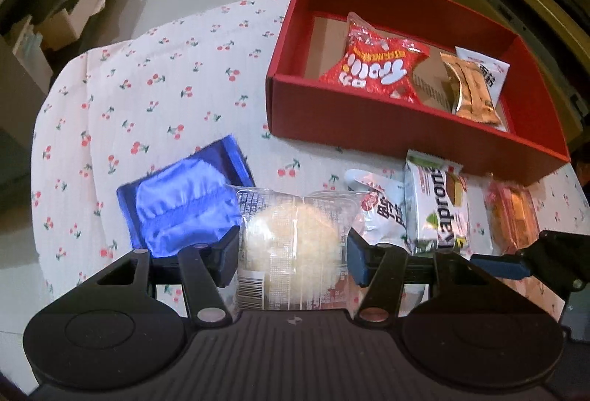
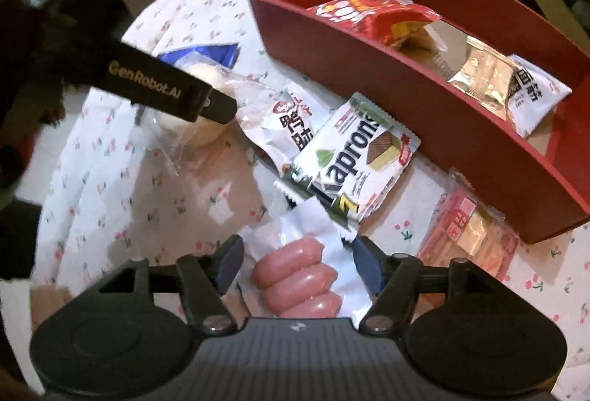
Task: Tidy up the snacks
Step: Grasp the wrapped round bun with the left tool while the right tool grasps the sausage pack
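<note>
- While my left claw [image 1: 291, 249] has its pads on either side of the clear-wrapped rice cake [image 1: 291, 246], I judge it as pinching the pack, though the film is slack and I cannot tell how firmly it bites.
- My right claw [image 2: 298, 264] is spread, its blue pads either side of the sausage pack [image 2: 298, 279] without touching it; that pack lies on the bench [image 1: 147, 87], partly under the Kaprons wafer pack [image 2: 357, 161].
- The red box [image 1: 368, 128] sits at the far right of the bench, already holding a red snack bag [image 1: 376, 69] and a gold-and-white packet [image 1: 475, 87], with bare floor between them and at its left end.
- For the rice cake, I would lift straight up first, since it touches the blue pouch [image 1: 184, 209] on one side and lies just beside the white duck-snack packet [image 1: 383, 213] on the other.
- I would carry it well above the box's near wall and release over the bare left end, low, so it lands flat.
- For the sausages, I would close on the plump middle, not the loose white film, and draw back before lifting so the wafer pack slides off.
- The pink packet [image 2: 468, 242] touching the box wall can wait.
</note>
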`<state>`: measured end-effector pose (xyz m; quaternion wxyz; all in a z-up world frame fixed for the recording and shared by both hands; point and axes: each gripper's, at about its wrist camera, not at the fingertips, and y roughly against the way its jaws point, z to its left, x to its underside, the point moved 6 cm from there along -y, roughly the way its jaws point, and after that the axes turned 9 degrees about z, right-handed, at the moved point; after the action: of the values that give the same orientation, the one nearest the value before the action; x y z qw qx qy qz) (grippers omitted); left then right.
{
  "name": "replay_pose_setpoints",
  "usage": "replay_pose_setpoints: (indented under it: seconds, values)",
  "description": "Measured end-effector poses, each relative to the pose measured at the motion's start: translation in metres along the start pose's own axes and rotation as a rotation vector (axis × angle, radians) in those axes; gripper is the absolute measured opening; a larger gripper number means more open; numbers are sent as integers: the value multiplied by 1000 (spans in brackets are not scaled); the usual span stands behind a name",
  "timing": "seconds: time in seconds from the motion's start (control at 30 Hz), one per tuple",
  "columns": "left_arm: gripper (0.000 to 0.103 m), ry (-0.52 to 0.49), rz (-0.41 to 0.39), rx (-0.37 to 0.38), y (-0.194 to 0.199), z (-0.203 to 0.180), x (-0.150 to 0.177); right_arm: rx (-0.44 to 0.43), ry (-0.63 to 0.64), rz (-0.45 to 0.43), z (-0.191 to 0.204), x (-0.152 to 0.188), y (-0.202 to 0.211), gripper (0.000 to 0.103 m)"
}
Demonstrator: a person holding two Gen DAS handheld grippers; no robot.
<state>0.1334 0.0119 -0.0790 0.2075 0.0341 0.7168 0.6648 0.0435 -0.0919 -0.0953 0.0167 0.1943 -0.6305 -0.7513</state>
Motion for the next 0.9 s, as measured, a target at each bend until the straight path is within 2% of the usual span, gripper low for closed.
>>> replay_pose_setpoints:
  seconds: [0.17, 0.33, 0.4, 0.5, 0.57, 0.6, 0.7, 0.9]
  values:
    - [64, -8, 10, 6, -1, 1, 8, -18, -1, 11, 1, 9, 2, 80]
    - [65, -25, 19, 10, -4, -2, 12, 2, 16, 27, 13, 21, 4, 81]
    - [66, -27, 24, 11, -5, -3, 13, 10, 29, 29, 19, 23, 1, 91]
    - [67, -42, 23, -4, -8, -6, 16, 67, 51, 23, 27, 23, -5, 95]
    - [70, -57, 28, -16, -11, -7, 19, 83, 51, 13, 31, 23, -5, 92]
    - [70, -60, 35, -21, -13, -7, 20, 74, 43, 9, 30, 23, -4, 85]
    - [70, -60, 68, -31, -24, -5, 24, 98, 18, 2, 24, 24, -2, 85]
    - [66, -59, 63, -33, -17, -6, 28, 88, -37, -28, 18, 31, 9, 84]
